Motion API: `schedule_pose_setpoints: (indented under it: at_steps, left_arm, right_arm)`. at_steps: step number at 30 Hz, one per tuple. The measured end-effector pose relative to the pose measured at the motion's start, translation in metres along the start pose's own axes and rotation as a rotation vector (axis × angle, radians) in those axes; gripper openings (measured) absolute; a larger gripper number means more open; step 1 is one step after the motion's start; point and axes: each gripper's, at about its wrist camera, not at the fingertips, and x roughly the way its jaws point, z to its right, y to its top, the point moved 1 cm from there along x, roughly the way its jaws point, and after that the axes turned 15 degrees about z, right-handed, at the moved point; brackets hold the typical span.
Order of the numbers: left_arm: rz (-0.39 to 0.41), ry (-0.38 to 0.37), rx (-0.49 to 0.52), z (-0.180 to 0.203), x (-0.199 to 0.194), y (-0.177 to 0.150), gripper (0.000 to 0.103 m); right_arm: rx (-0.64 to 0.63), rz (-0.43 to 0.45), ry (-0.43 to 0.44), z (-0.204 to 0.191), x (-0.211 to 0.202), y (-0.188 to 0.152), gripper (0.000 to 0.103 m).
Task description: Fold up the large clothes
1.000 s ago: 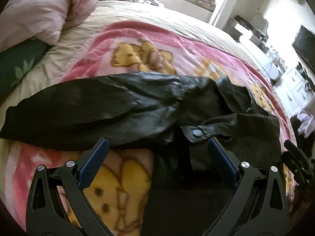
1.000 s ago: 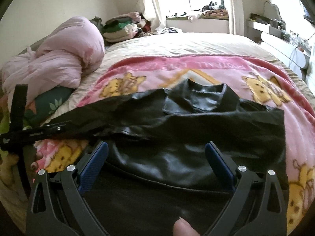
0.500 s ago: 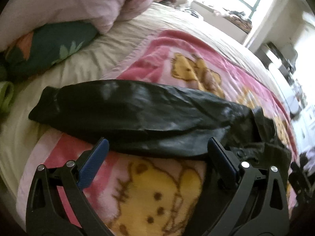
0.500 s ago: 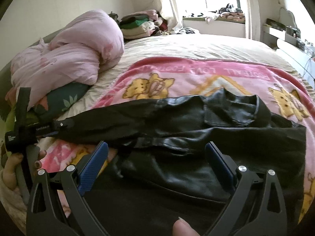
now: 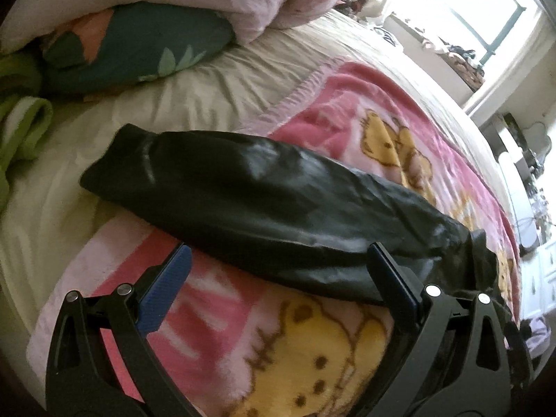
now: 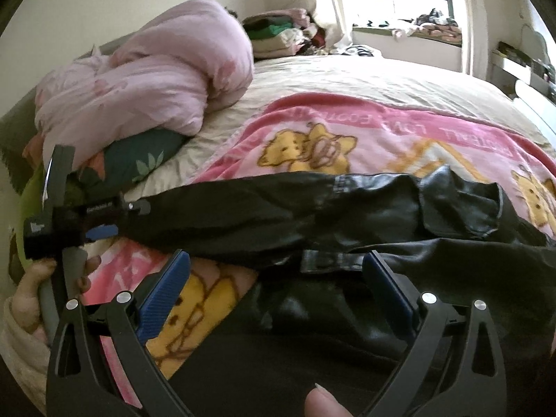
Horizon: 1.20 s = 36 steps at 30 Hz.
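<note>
A: Where is the jacket (image 6: pixel 347 215) now?

B: Spread across the pink bear blanket (image 5: pixel 278 340) on the bed (image 6: pixel 382 80), collar toward the window side. Its long black sleeve (image 5: pixel 250 201) runs out to the left, with the cuff lying off the blanket on the cream sheet (image 5: pixel 173 104), near the green leaf-print pillow (image 5: pixel 139 41).

A: What has changed in the last second?

B: The left gripper (image 5: pixel 281 274) has travelled along the sleeve. 1 second ago its camera faced the jacket body and a snap button; now it faces the sleeve alone, with the cuff end well in view. In the right view the left gripper (image 6: pixel 104 231) sits right at the cuff, held by a hand (image 6: pixel 38 288).

A: Has either one grabbed cloth?

B: No. Both sets of fingers stand wide apart with nothing between them. The right gripper (image 6: pixel 278 274) hangs over the lower body of the jacket, just below the sleeve seam.

A: So what does that mean for the fold?

B: I judge the fold has not started; the jacket lies full width. The left side looks lined up to pinch the cuff and bring the sleeve across the body, while the right could pin the middle.
</note>
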Motion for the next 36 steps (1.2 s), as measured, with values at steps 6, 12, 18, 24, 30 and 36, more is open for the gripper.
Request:
schedule_pose_setpoints:
  at_steps: [6, 12, 18, 24, 30, 36]
  left_arm:
    - [0.002, 0.041, -0.075, -0.023, 0.001, 0.007, 0.094]
    - [0.011, 0.079, -0.116, -0.041, 0.003, 0.013, 0.094]
    - [-0.025, 0.123, -0.178, -0.063, 0.019, 0.012, 0.094]
    - [-0.08, 0.179, -0.267, -0.088, 0.04, 0.003, 0.094]
    - [-0.077, 0.157, -0.323, -0.097, 0.054, 0.004, 0.094]
    - [-0.003, 0.157, -0.31, -0.092, 0.058, 0.007, 0.089]
  right_arm:
    - [-0.027, -0.035, 0.051, -0.026, 0.019, -0.005, 0.099]
    - [-0.053, -0.06, 0.082, -0.048, 0.035, -0.012, 0.099]
    - [-0.048, -0.067, 0.1, -0.056, 0.039, -0.016, 0.099]
    - [-0.043, -0.076, 0.071, -0.049, 0.034, -0.021, 0.099]
    - [-0.09, -0.054, -0.007, -0.028, 0.006, -0.028, 0.099]
    - [-0.034, -0.022, -0.063, 0.005, -0.028, -0.031, 0.099]
